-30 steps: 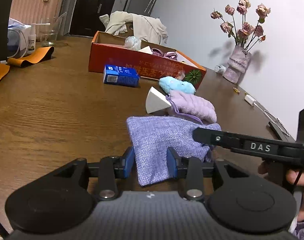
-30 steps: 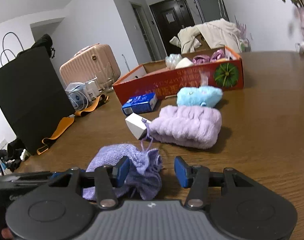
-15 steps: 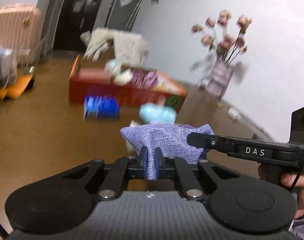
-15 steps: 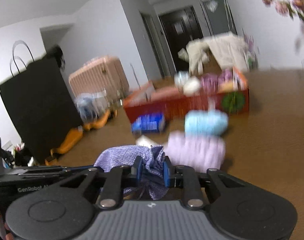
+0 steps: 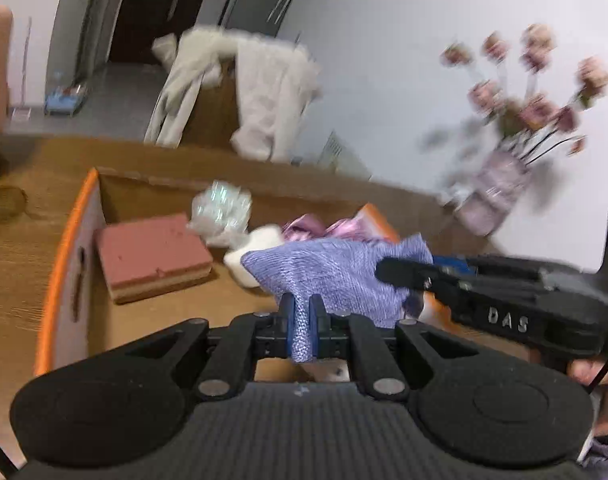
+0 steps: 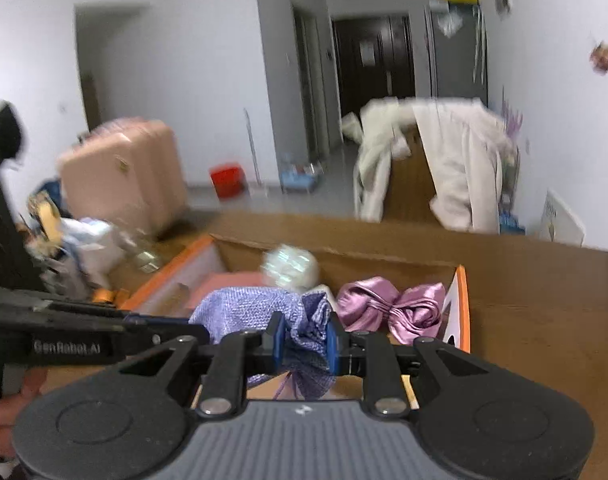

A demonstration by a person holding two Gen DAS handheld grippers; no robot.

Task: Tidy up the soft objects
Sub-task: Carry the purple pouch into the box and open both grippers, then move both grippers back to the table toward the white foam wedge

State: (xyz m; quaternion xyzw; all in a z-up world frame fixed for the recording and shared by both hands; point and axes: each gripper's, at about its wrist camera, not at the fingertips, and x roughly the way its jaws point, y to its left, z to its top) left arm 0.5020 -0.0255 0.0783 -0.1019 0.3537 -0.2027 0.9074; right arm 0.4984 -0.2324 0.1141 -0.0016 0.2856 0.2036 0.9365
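Pouch (image 5: pixel 336 276) pinched at two ends, so carried spread rather than bunched: left hand-held gripper (image 5: pixel 301 320) pressed tight on a thin fold at one corner, right hand-held gripper (image 6: pixel 301 340) clamped on the gathered drawstring neck, jaws a little wider there to take the thicker wad of cloth. Held clear in the air above the open box (image 5: pixel 63 248), probably for dropping in with the other soft things. Already inside: pink block (image 5: pixel 151 256) toward the left wall, crinkly wrap (image 5: pixel 219 212) behind it, satin bow (image 6: pixel 392 308) by the right wall. Bare cardboard floor below the pouch, likely the landing spot. Box set on the worktop (image 6: pixel 544 300), far from its near edge. Two-point grip keeps limp fabric from sagging or snagging on the box rim.
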